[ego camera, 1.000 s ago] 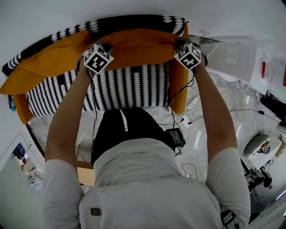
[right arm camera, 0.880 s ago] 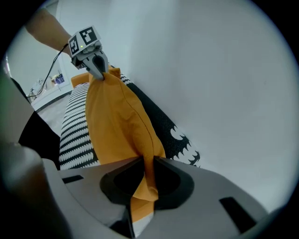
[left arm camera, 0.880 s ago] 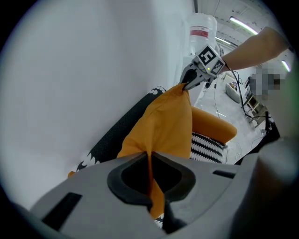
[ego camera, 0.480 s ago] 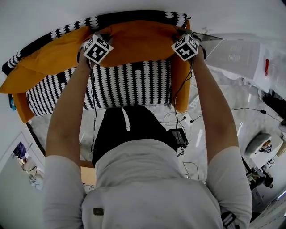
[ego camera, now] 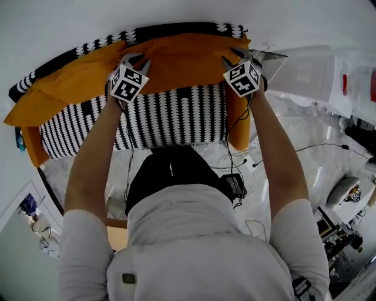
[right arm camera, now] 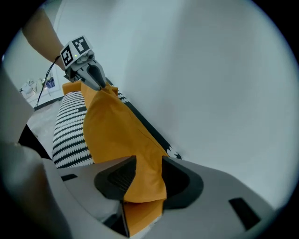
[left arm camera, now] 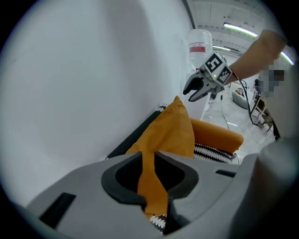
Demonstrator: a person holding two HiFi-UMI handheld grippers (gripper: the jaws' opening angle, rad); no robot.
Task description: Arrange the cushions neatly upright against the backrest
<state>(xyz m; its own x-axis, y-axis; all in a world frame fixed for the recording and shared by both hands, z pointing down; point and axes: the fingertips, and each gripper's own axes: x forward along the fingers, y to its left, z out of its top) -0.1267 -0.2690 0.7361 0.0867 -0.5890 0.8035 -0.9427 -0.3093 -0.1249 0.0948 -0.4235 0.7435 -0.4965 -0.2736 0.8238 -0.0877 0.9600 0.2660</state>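
left gripper (ego camera: 136,57) and right gripper (ego camera: 232,55): jaws have just been opening, both apart. top edge of orange cushion (ego camera: 179,62) sits between each pair, against far backrest (ego camera: 176,28).

Left tool (ego camera: 136,59), right tool (ego camera: 232,56) at orange cushion (ego camera: 182,59) top, patterned sofa (ego camera: 170,114)

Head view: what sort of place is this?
Probably a lab or studio, not a home: the patterned sofa stands against a bare white wall, loose cables cross the pale floor, and equipment crowds the right side.
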